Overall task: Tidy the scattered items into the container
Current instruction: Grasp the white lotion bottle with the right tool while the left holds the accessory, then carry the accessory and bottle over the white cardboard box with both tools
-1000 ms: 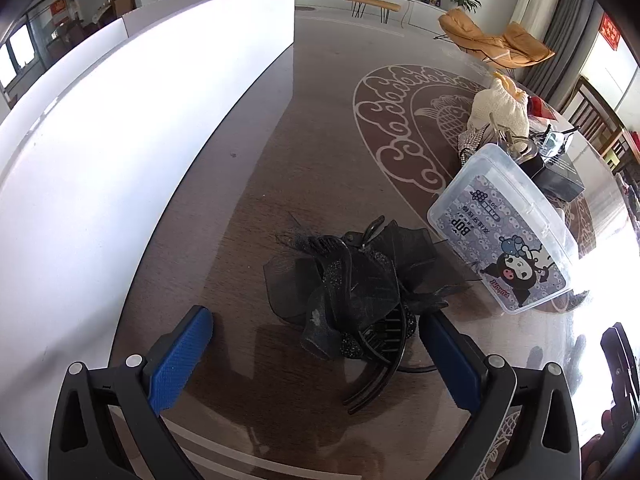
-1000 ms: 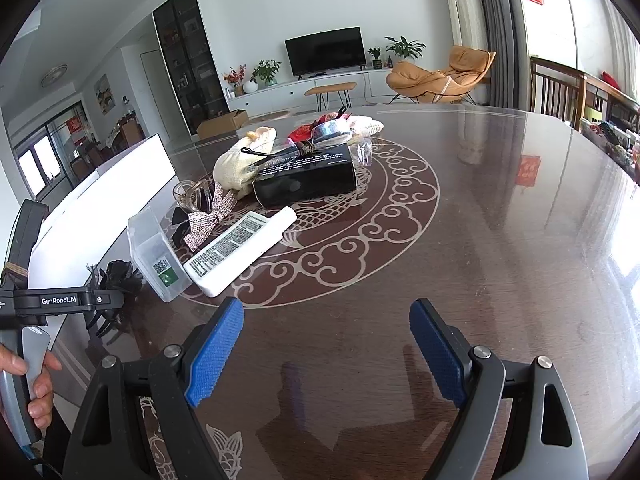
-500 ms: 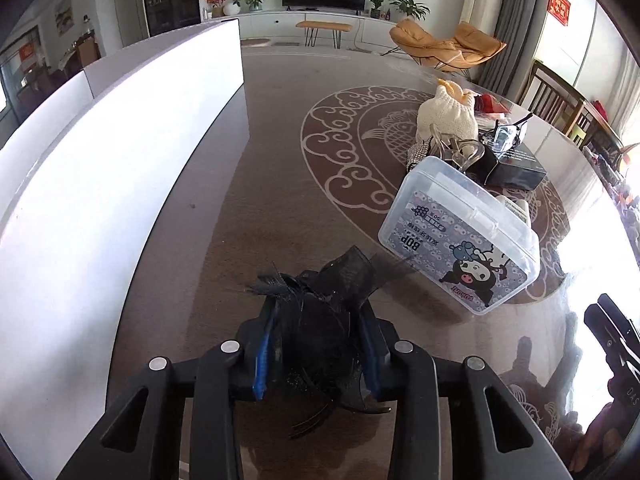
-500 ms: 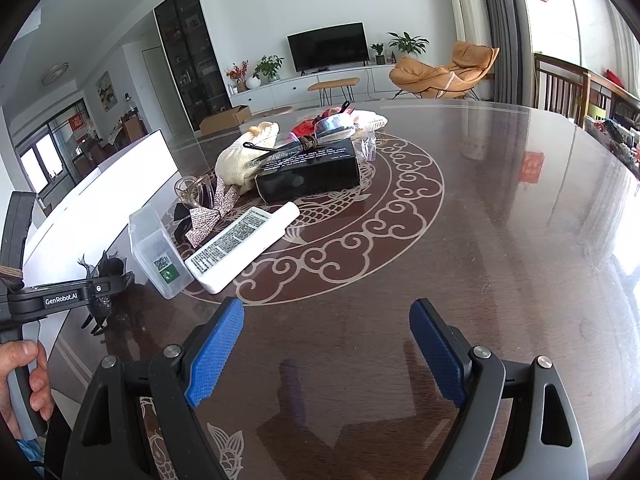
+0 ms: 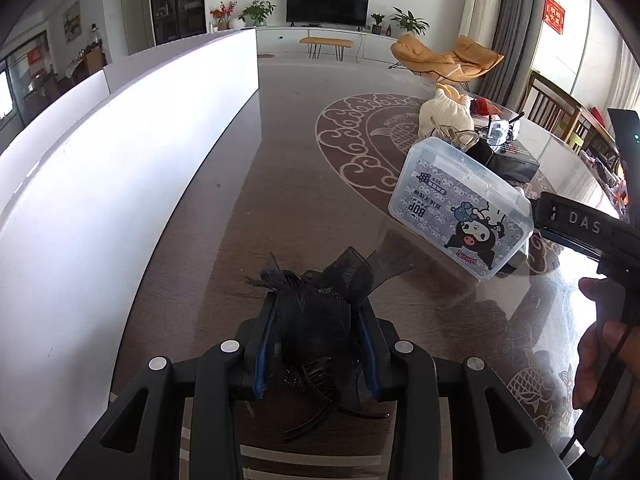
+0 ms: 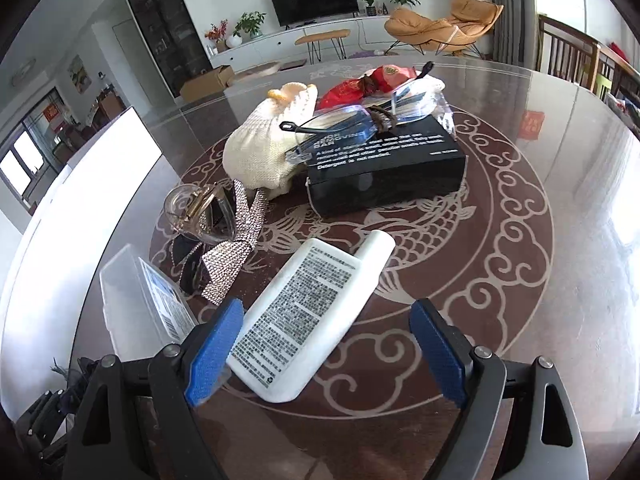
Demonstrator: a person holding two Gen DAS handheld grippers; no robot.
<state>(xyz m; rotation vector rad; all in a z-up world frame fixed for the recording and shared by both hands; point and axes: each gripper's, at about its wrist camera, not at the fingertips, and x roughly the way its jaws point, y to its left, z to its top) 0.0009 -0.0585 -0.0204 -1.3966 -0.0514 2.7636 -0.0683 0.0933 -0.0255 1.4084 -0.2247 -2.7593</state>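
Hairclip [image 5: 316,320] sits clamped in my left tongs [image 5: 316,344]; right tongs [image 6: 326,354] gape wide over the tube [image 6: 308,320]. Next: carry it toward the container [image 5: 460,216] at 2 o'clock, lid apparently closed.

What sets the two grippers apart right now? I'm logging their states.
The left gripper is shut on the black feathered hair clip, while the right gripper is open and holds nothing. The left one's jaws press the clip from both sides; the right one's jaws stand apart with the white bottle lying between them. Both have blue pads on black fingers.
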